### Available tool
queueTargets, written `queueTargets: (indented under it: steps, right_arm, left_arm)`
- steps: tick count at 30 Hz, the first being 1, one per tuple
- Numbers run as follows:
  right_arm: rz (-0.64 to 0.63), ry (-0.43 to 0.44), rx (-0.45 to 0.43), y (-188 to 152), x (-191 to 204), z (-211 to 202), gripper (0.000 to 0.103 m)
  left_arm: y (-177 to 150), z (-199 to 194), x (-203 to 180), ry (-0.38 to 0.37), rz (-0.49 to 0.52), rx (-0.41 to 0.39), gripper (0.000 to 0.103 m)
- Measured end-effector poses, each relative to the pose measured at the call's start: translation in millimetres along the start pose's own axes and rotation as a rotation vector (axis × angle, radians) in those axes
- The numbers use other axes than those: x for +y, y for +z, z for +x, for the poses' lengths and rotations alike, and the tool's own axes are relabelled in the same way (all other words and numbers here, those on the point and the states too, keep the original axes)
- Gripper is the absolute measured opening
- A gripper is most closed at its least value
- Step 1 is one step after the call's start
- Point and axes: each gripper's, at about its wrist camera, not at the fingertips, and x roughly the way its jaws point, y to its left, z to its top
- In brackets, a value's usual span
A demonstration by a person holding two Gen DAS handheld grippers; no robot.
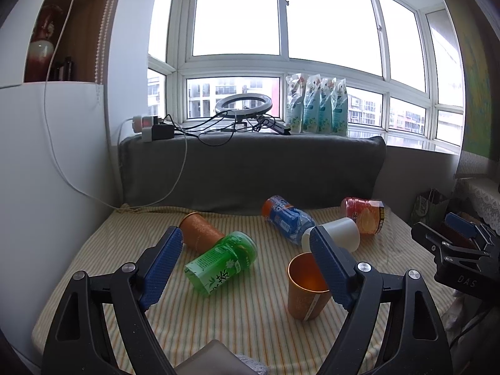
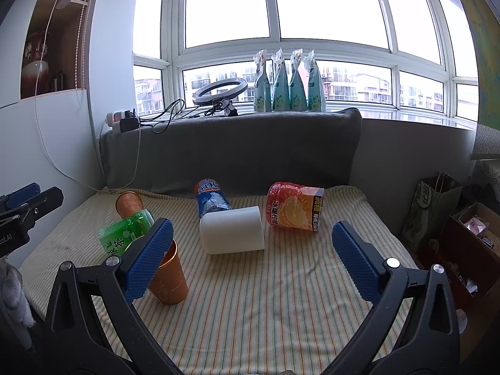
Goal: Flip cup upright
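Here the white cup (image 2: 232, 230) lies on its side on the striped bed (image 2: 281, 297), long axis crosswise, straight ahead between my right hand-held gripper's (image 2: 251, 261) wide-open, empty fingers, while my left hand-held gripper (image 1: 247, 268), equally open and empty, sits farther off.

A striped yellow cloth (image 2: 281, 297) covers the surface, with a grey cushion (image 2: 234, 147) standing along its far edge. On the cloth lie 3 plastic bottles on their sides: a green tea bottle (image 1: 220, 262), a blue-labelled bottle with an orange cap (image 1: 286, 218), and a red and orange drink bottle (image 2: 293, 207). On the windowsill behind the cushion stand 4 teal and white refill pouches (image 2: 289, 86) in a row, beside a round ring light (image 2: 219, 91) and a white power strip with black plugs and cables (image 1: 153, 128). A green paper bag (image 2: 428, 209) stands at the right.
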Motion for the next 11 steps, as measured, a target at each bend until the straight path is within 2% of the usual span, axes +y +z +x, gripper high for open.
queueTargets:
  steps: [11]
  right_arm:
    - [0.000, -0.001, 0.014, -4.1, -1.0, 5.0, 0.103]
  left_arm:
    - [-1.4, 2.0, 2.7, -0.017, -0.011, 0.007, 0.083]
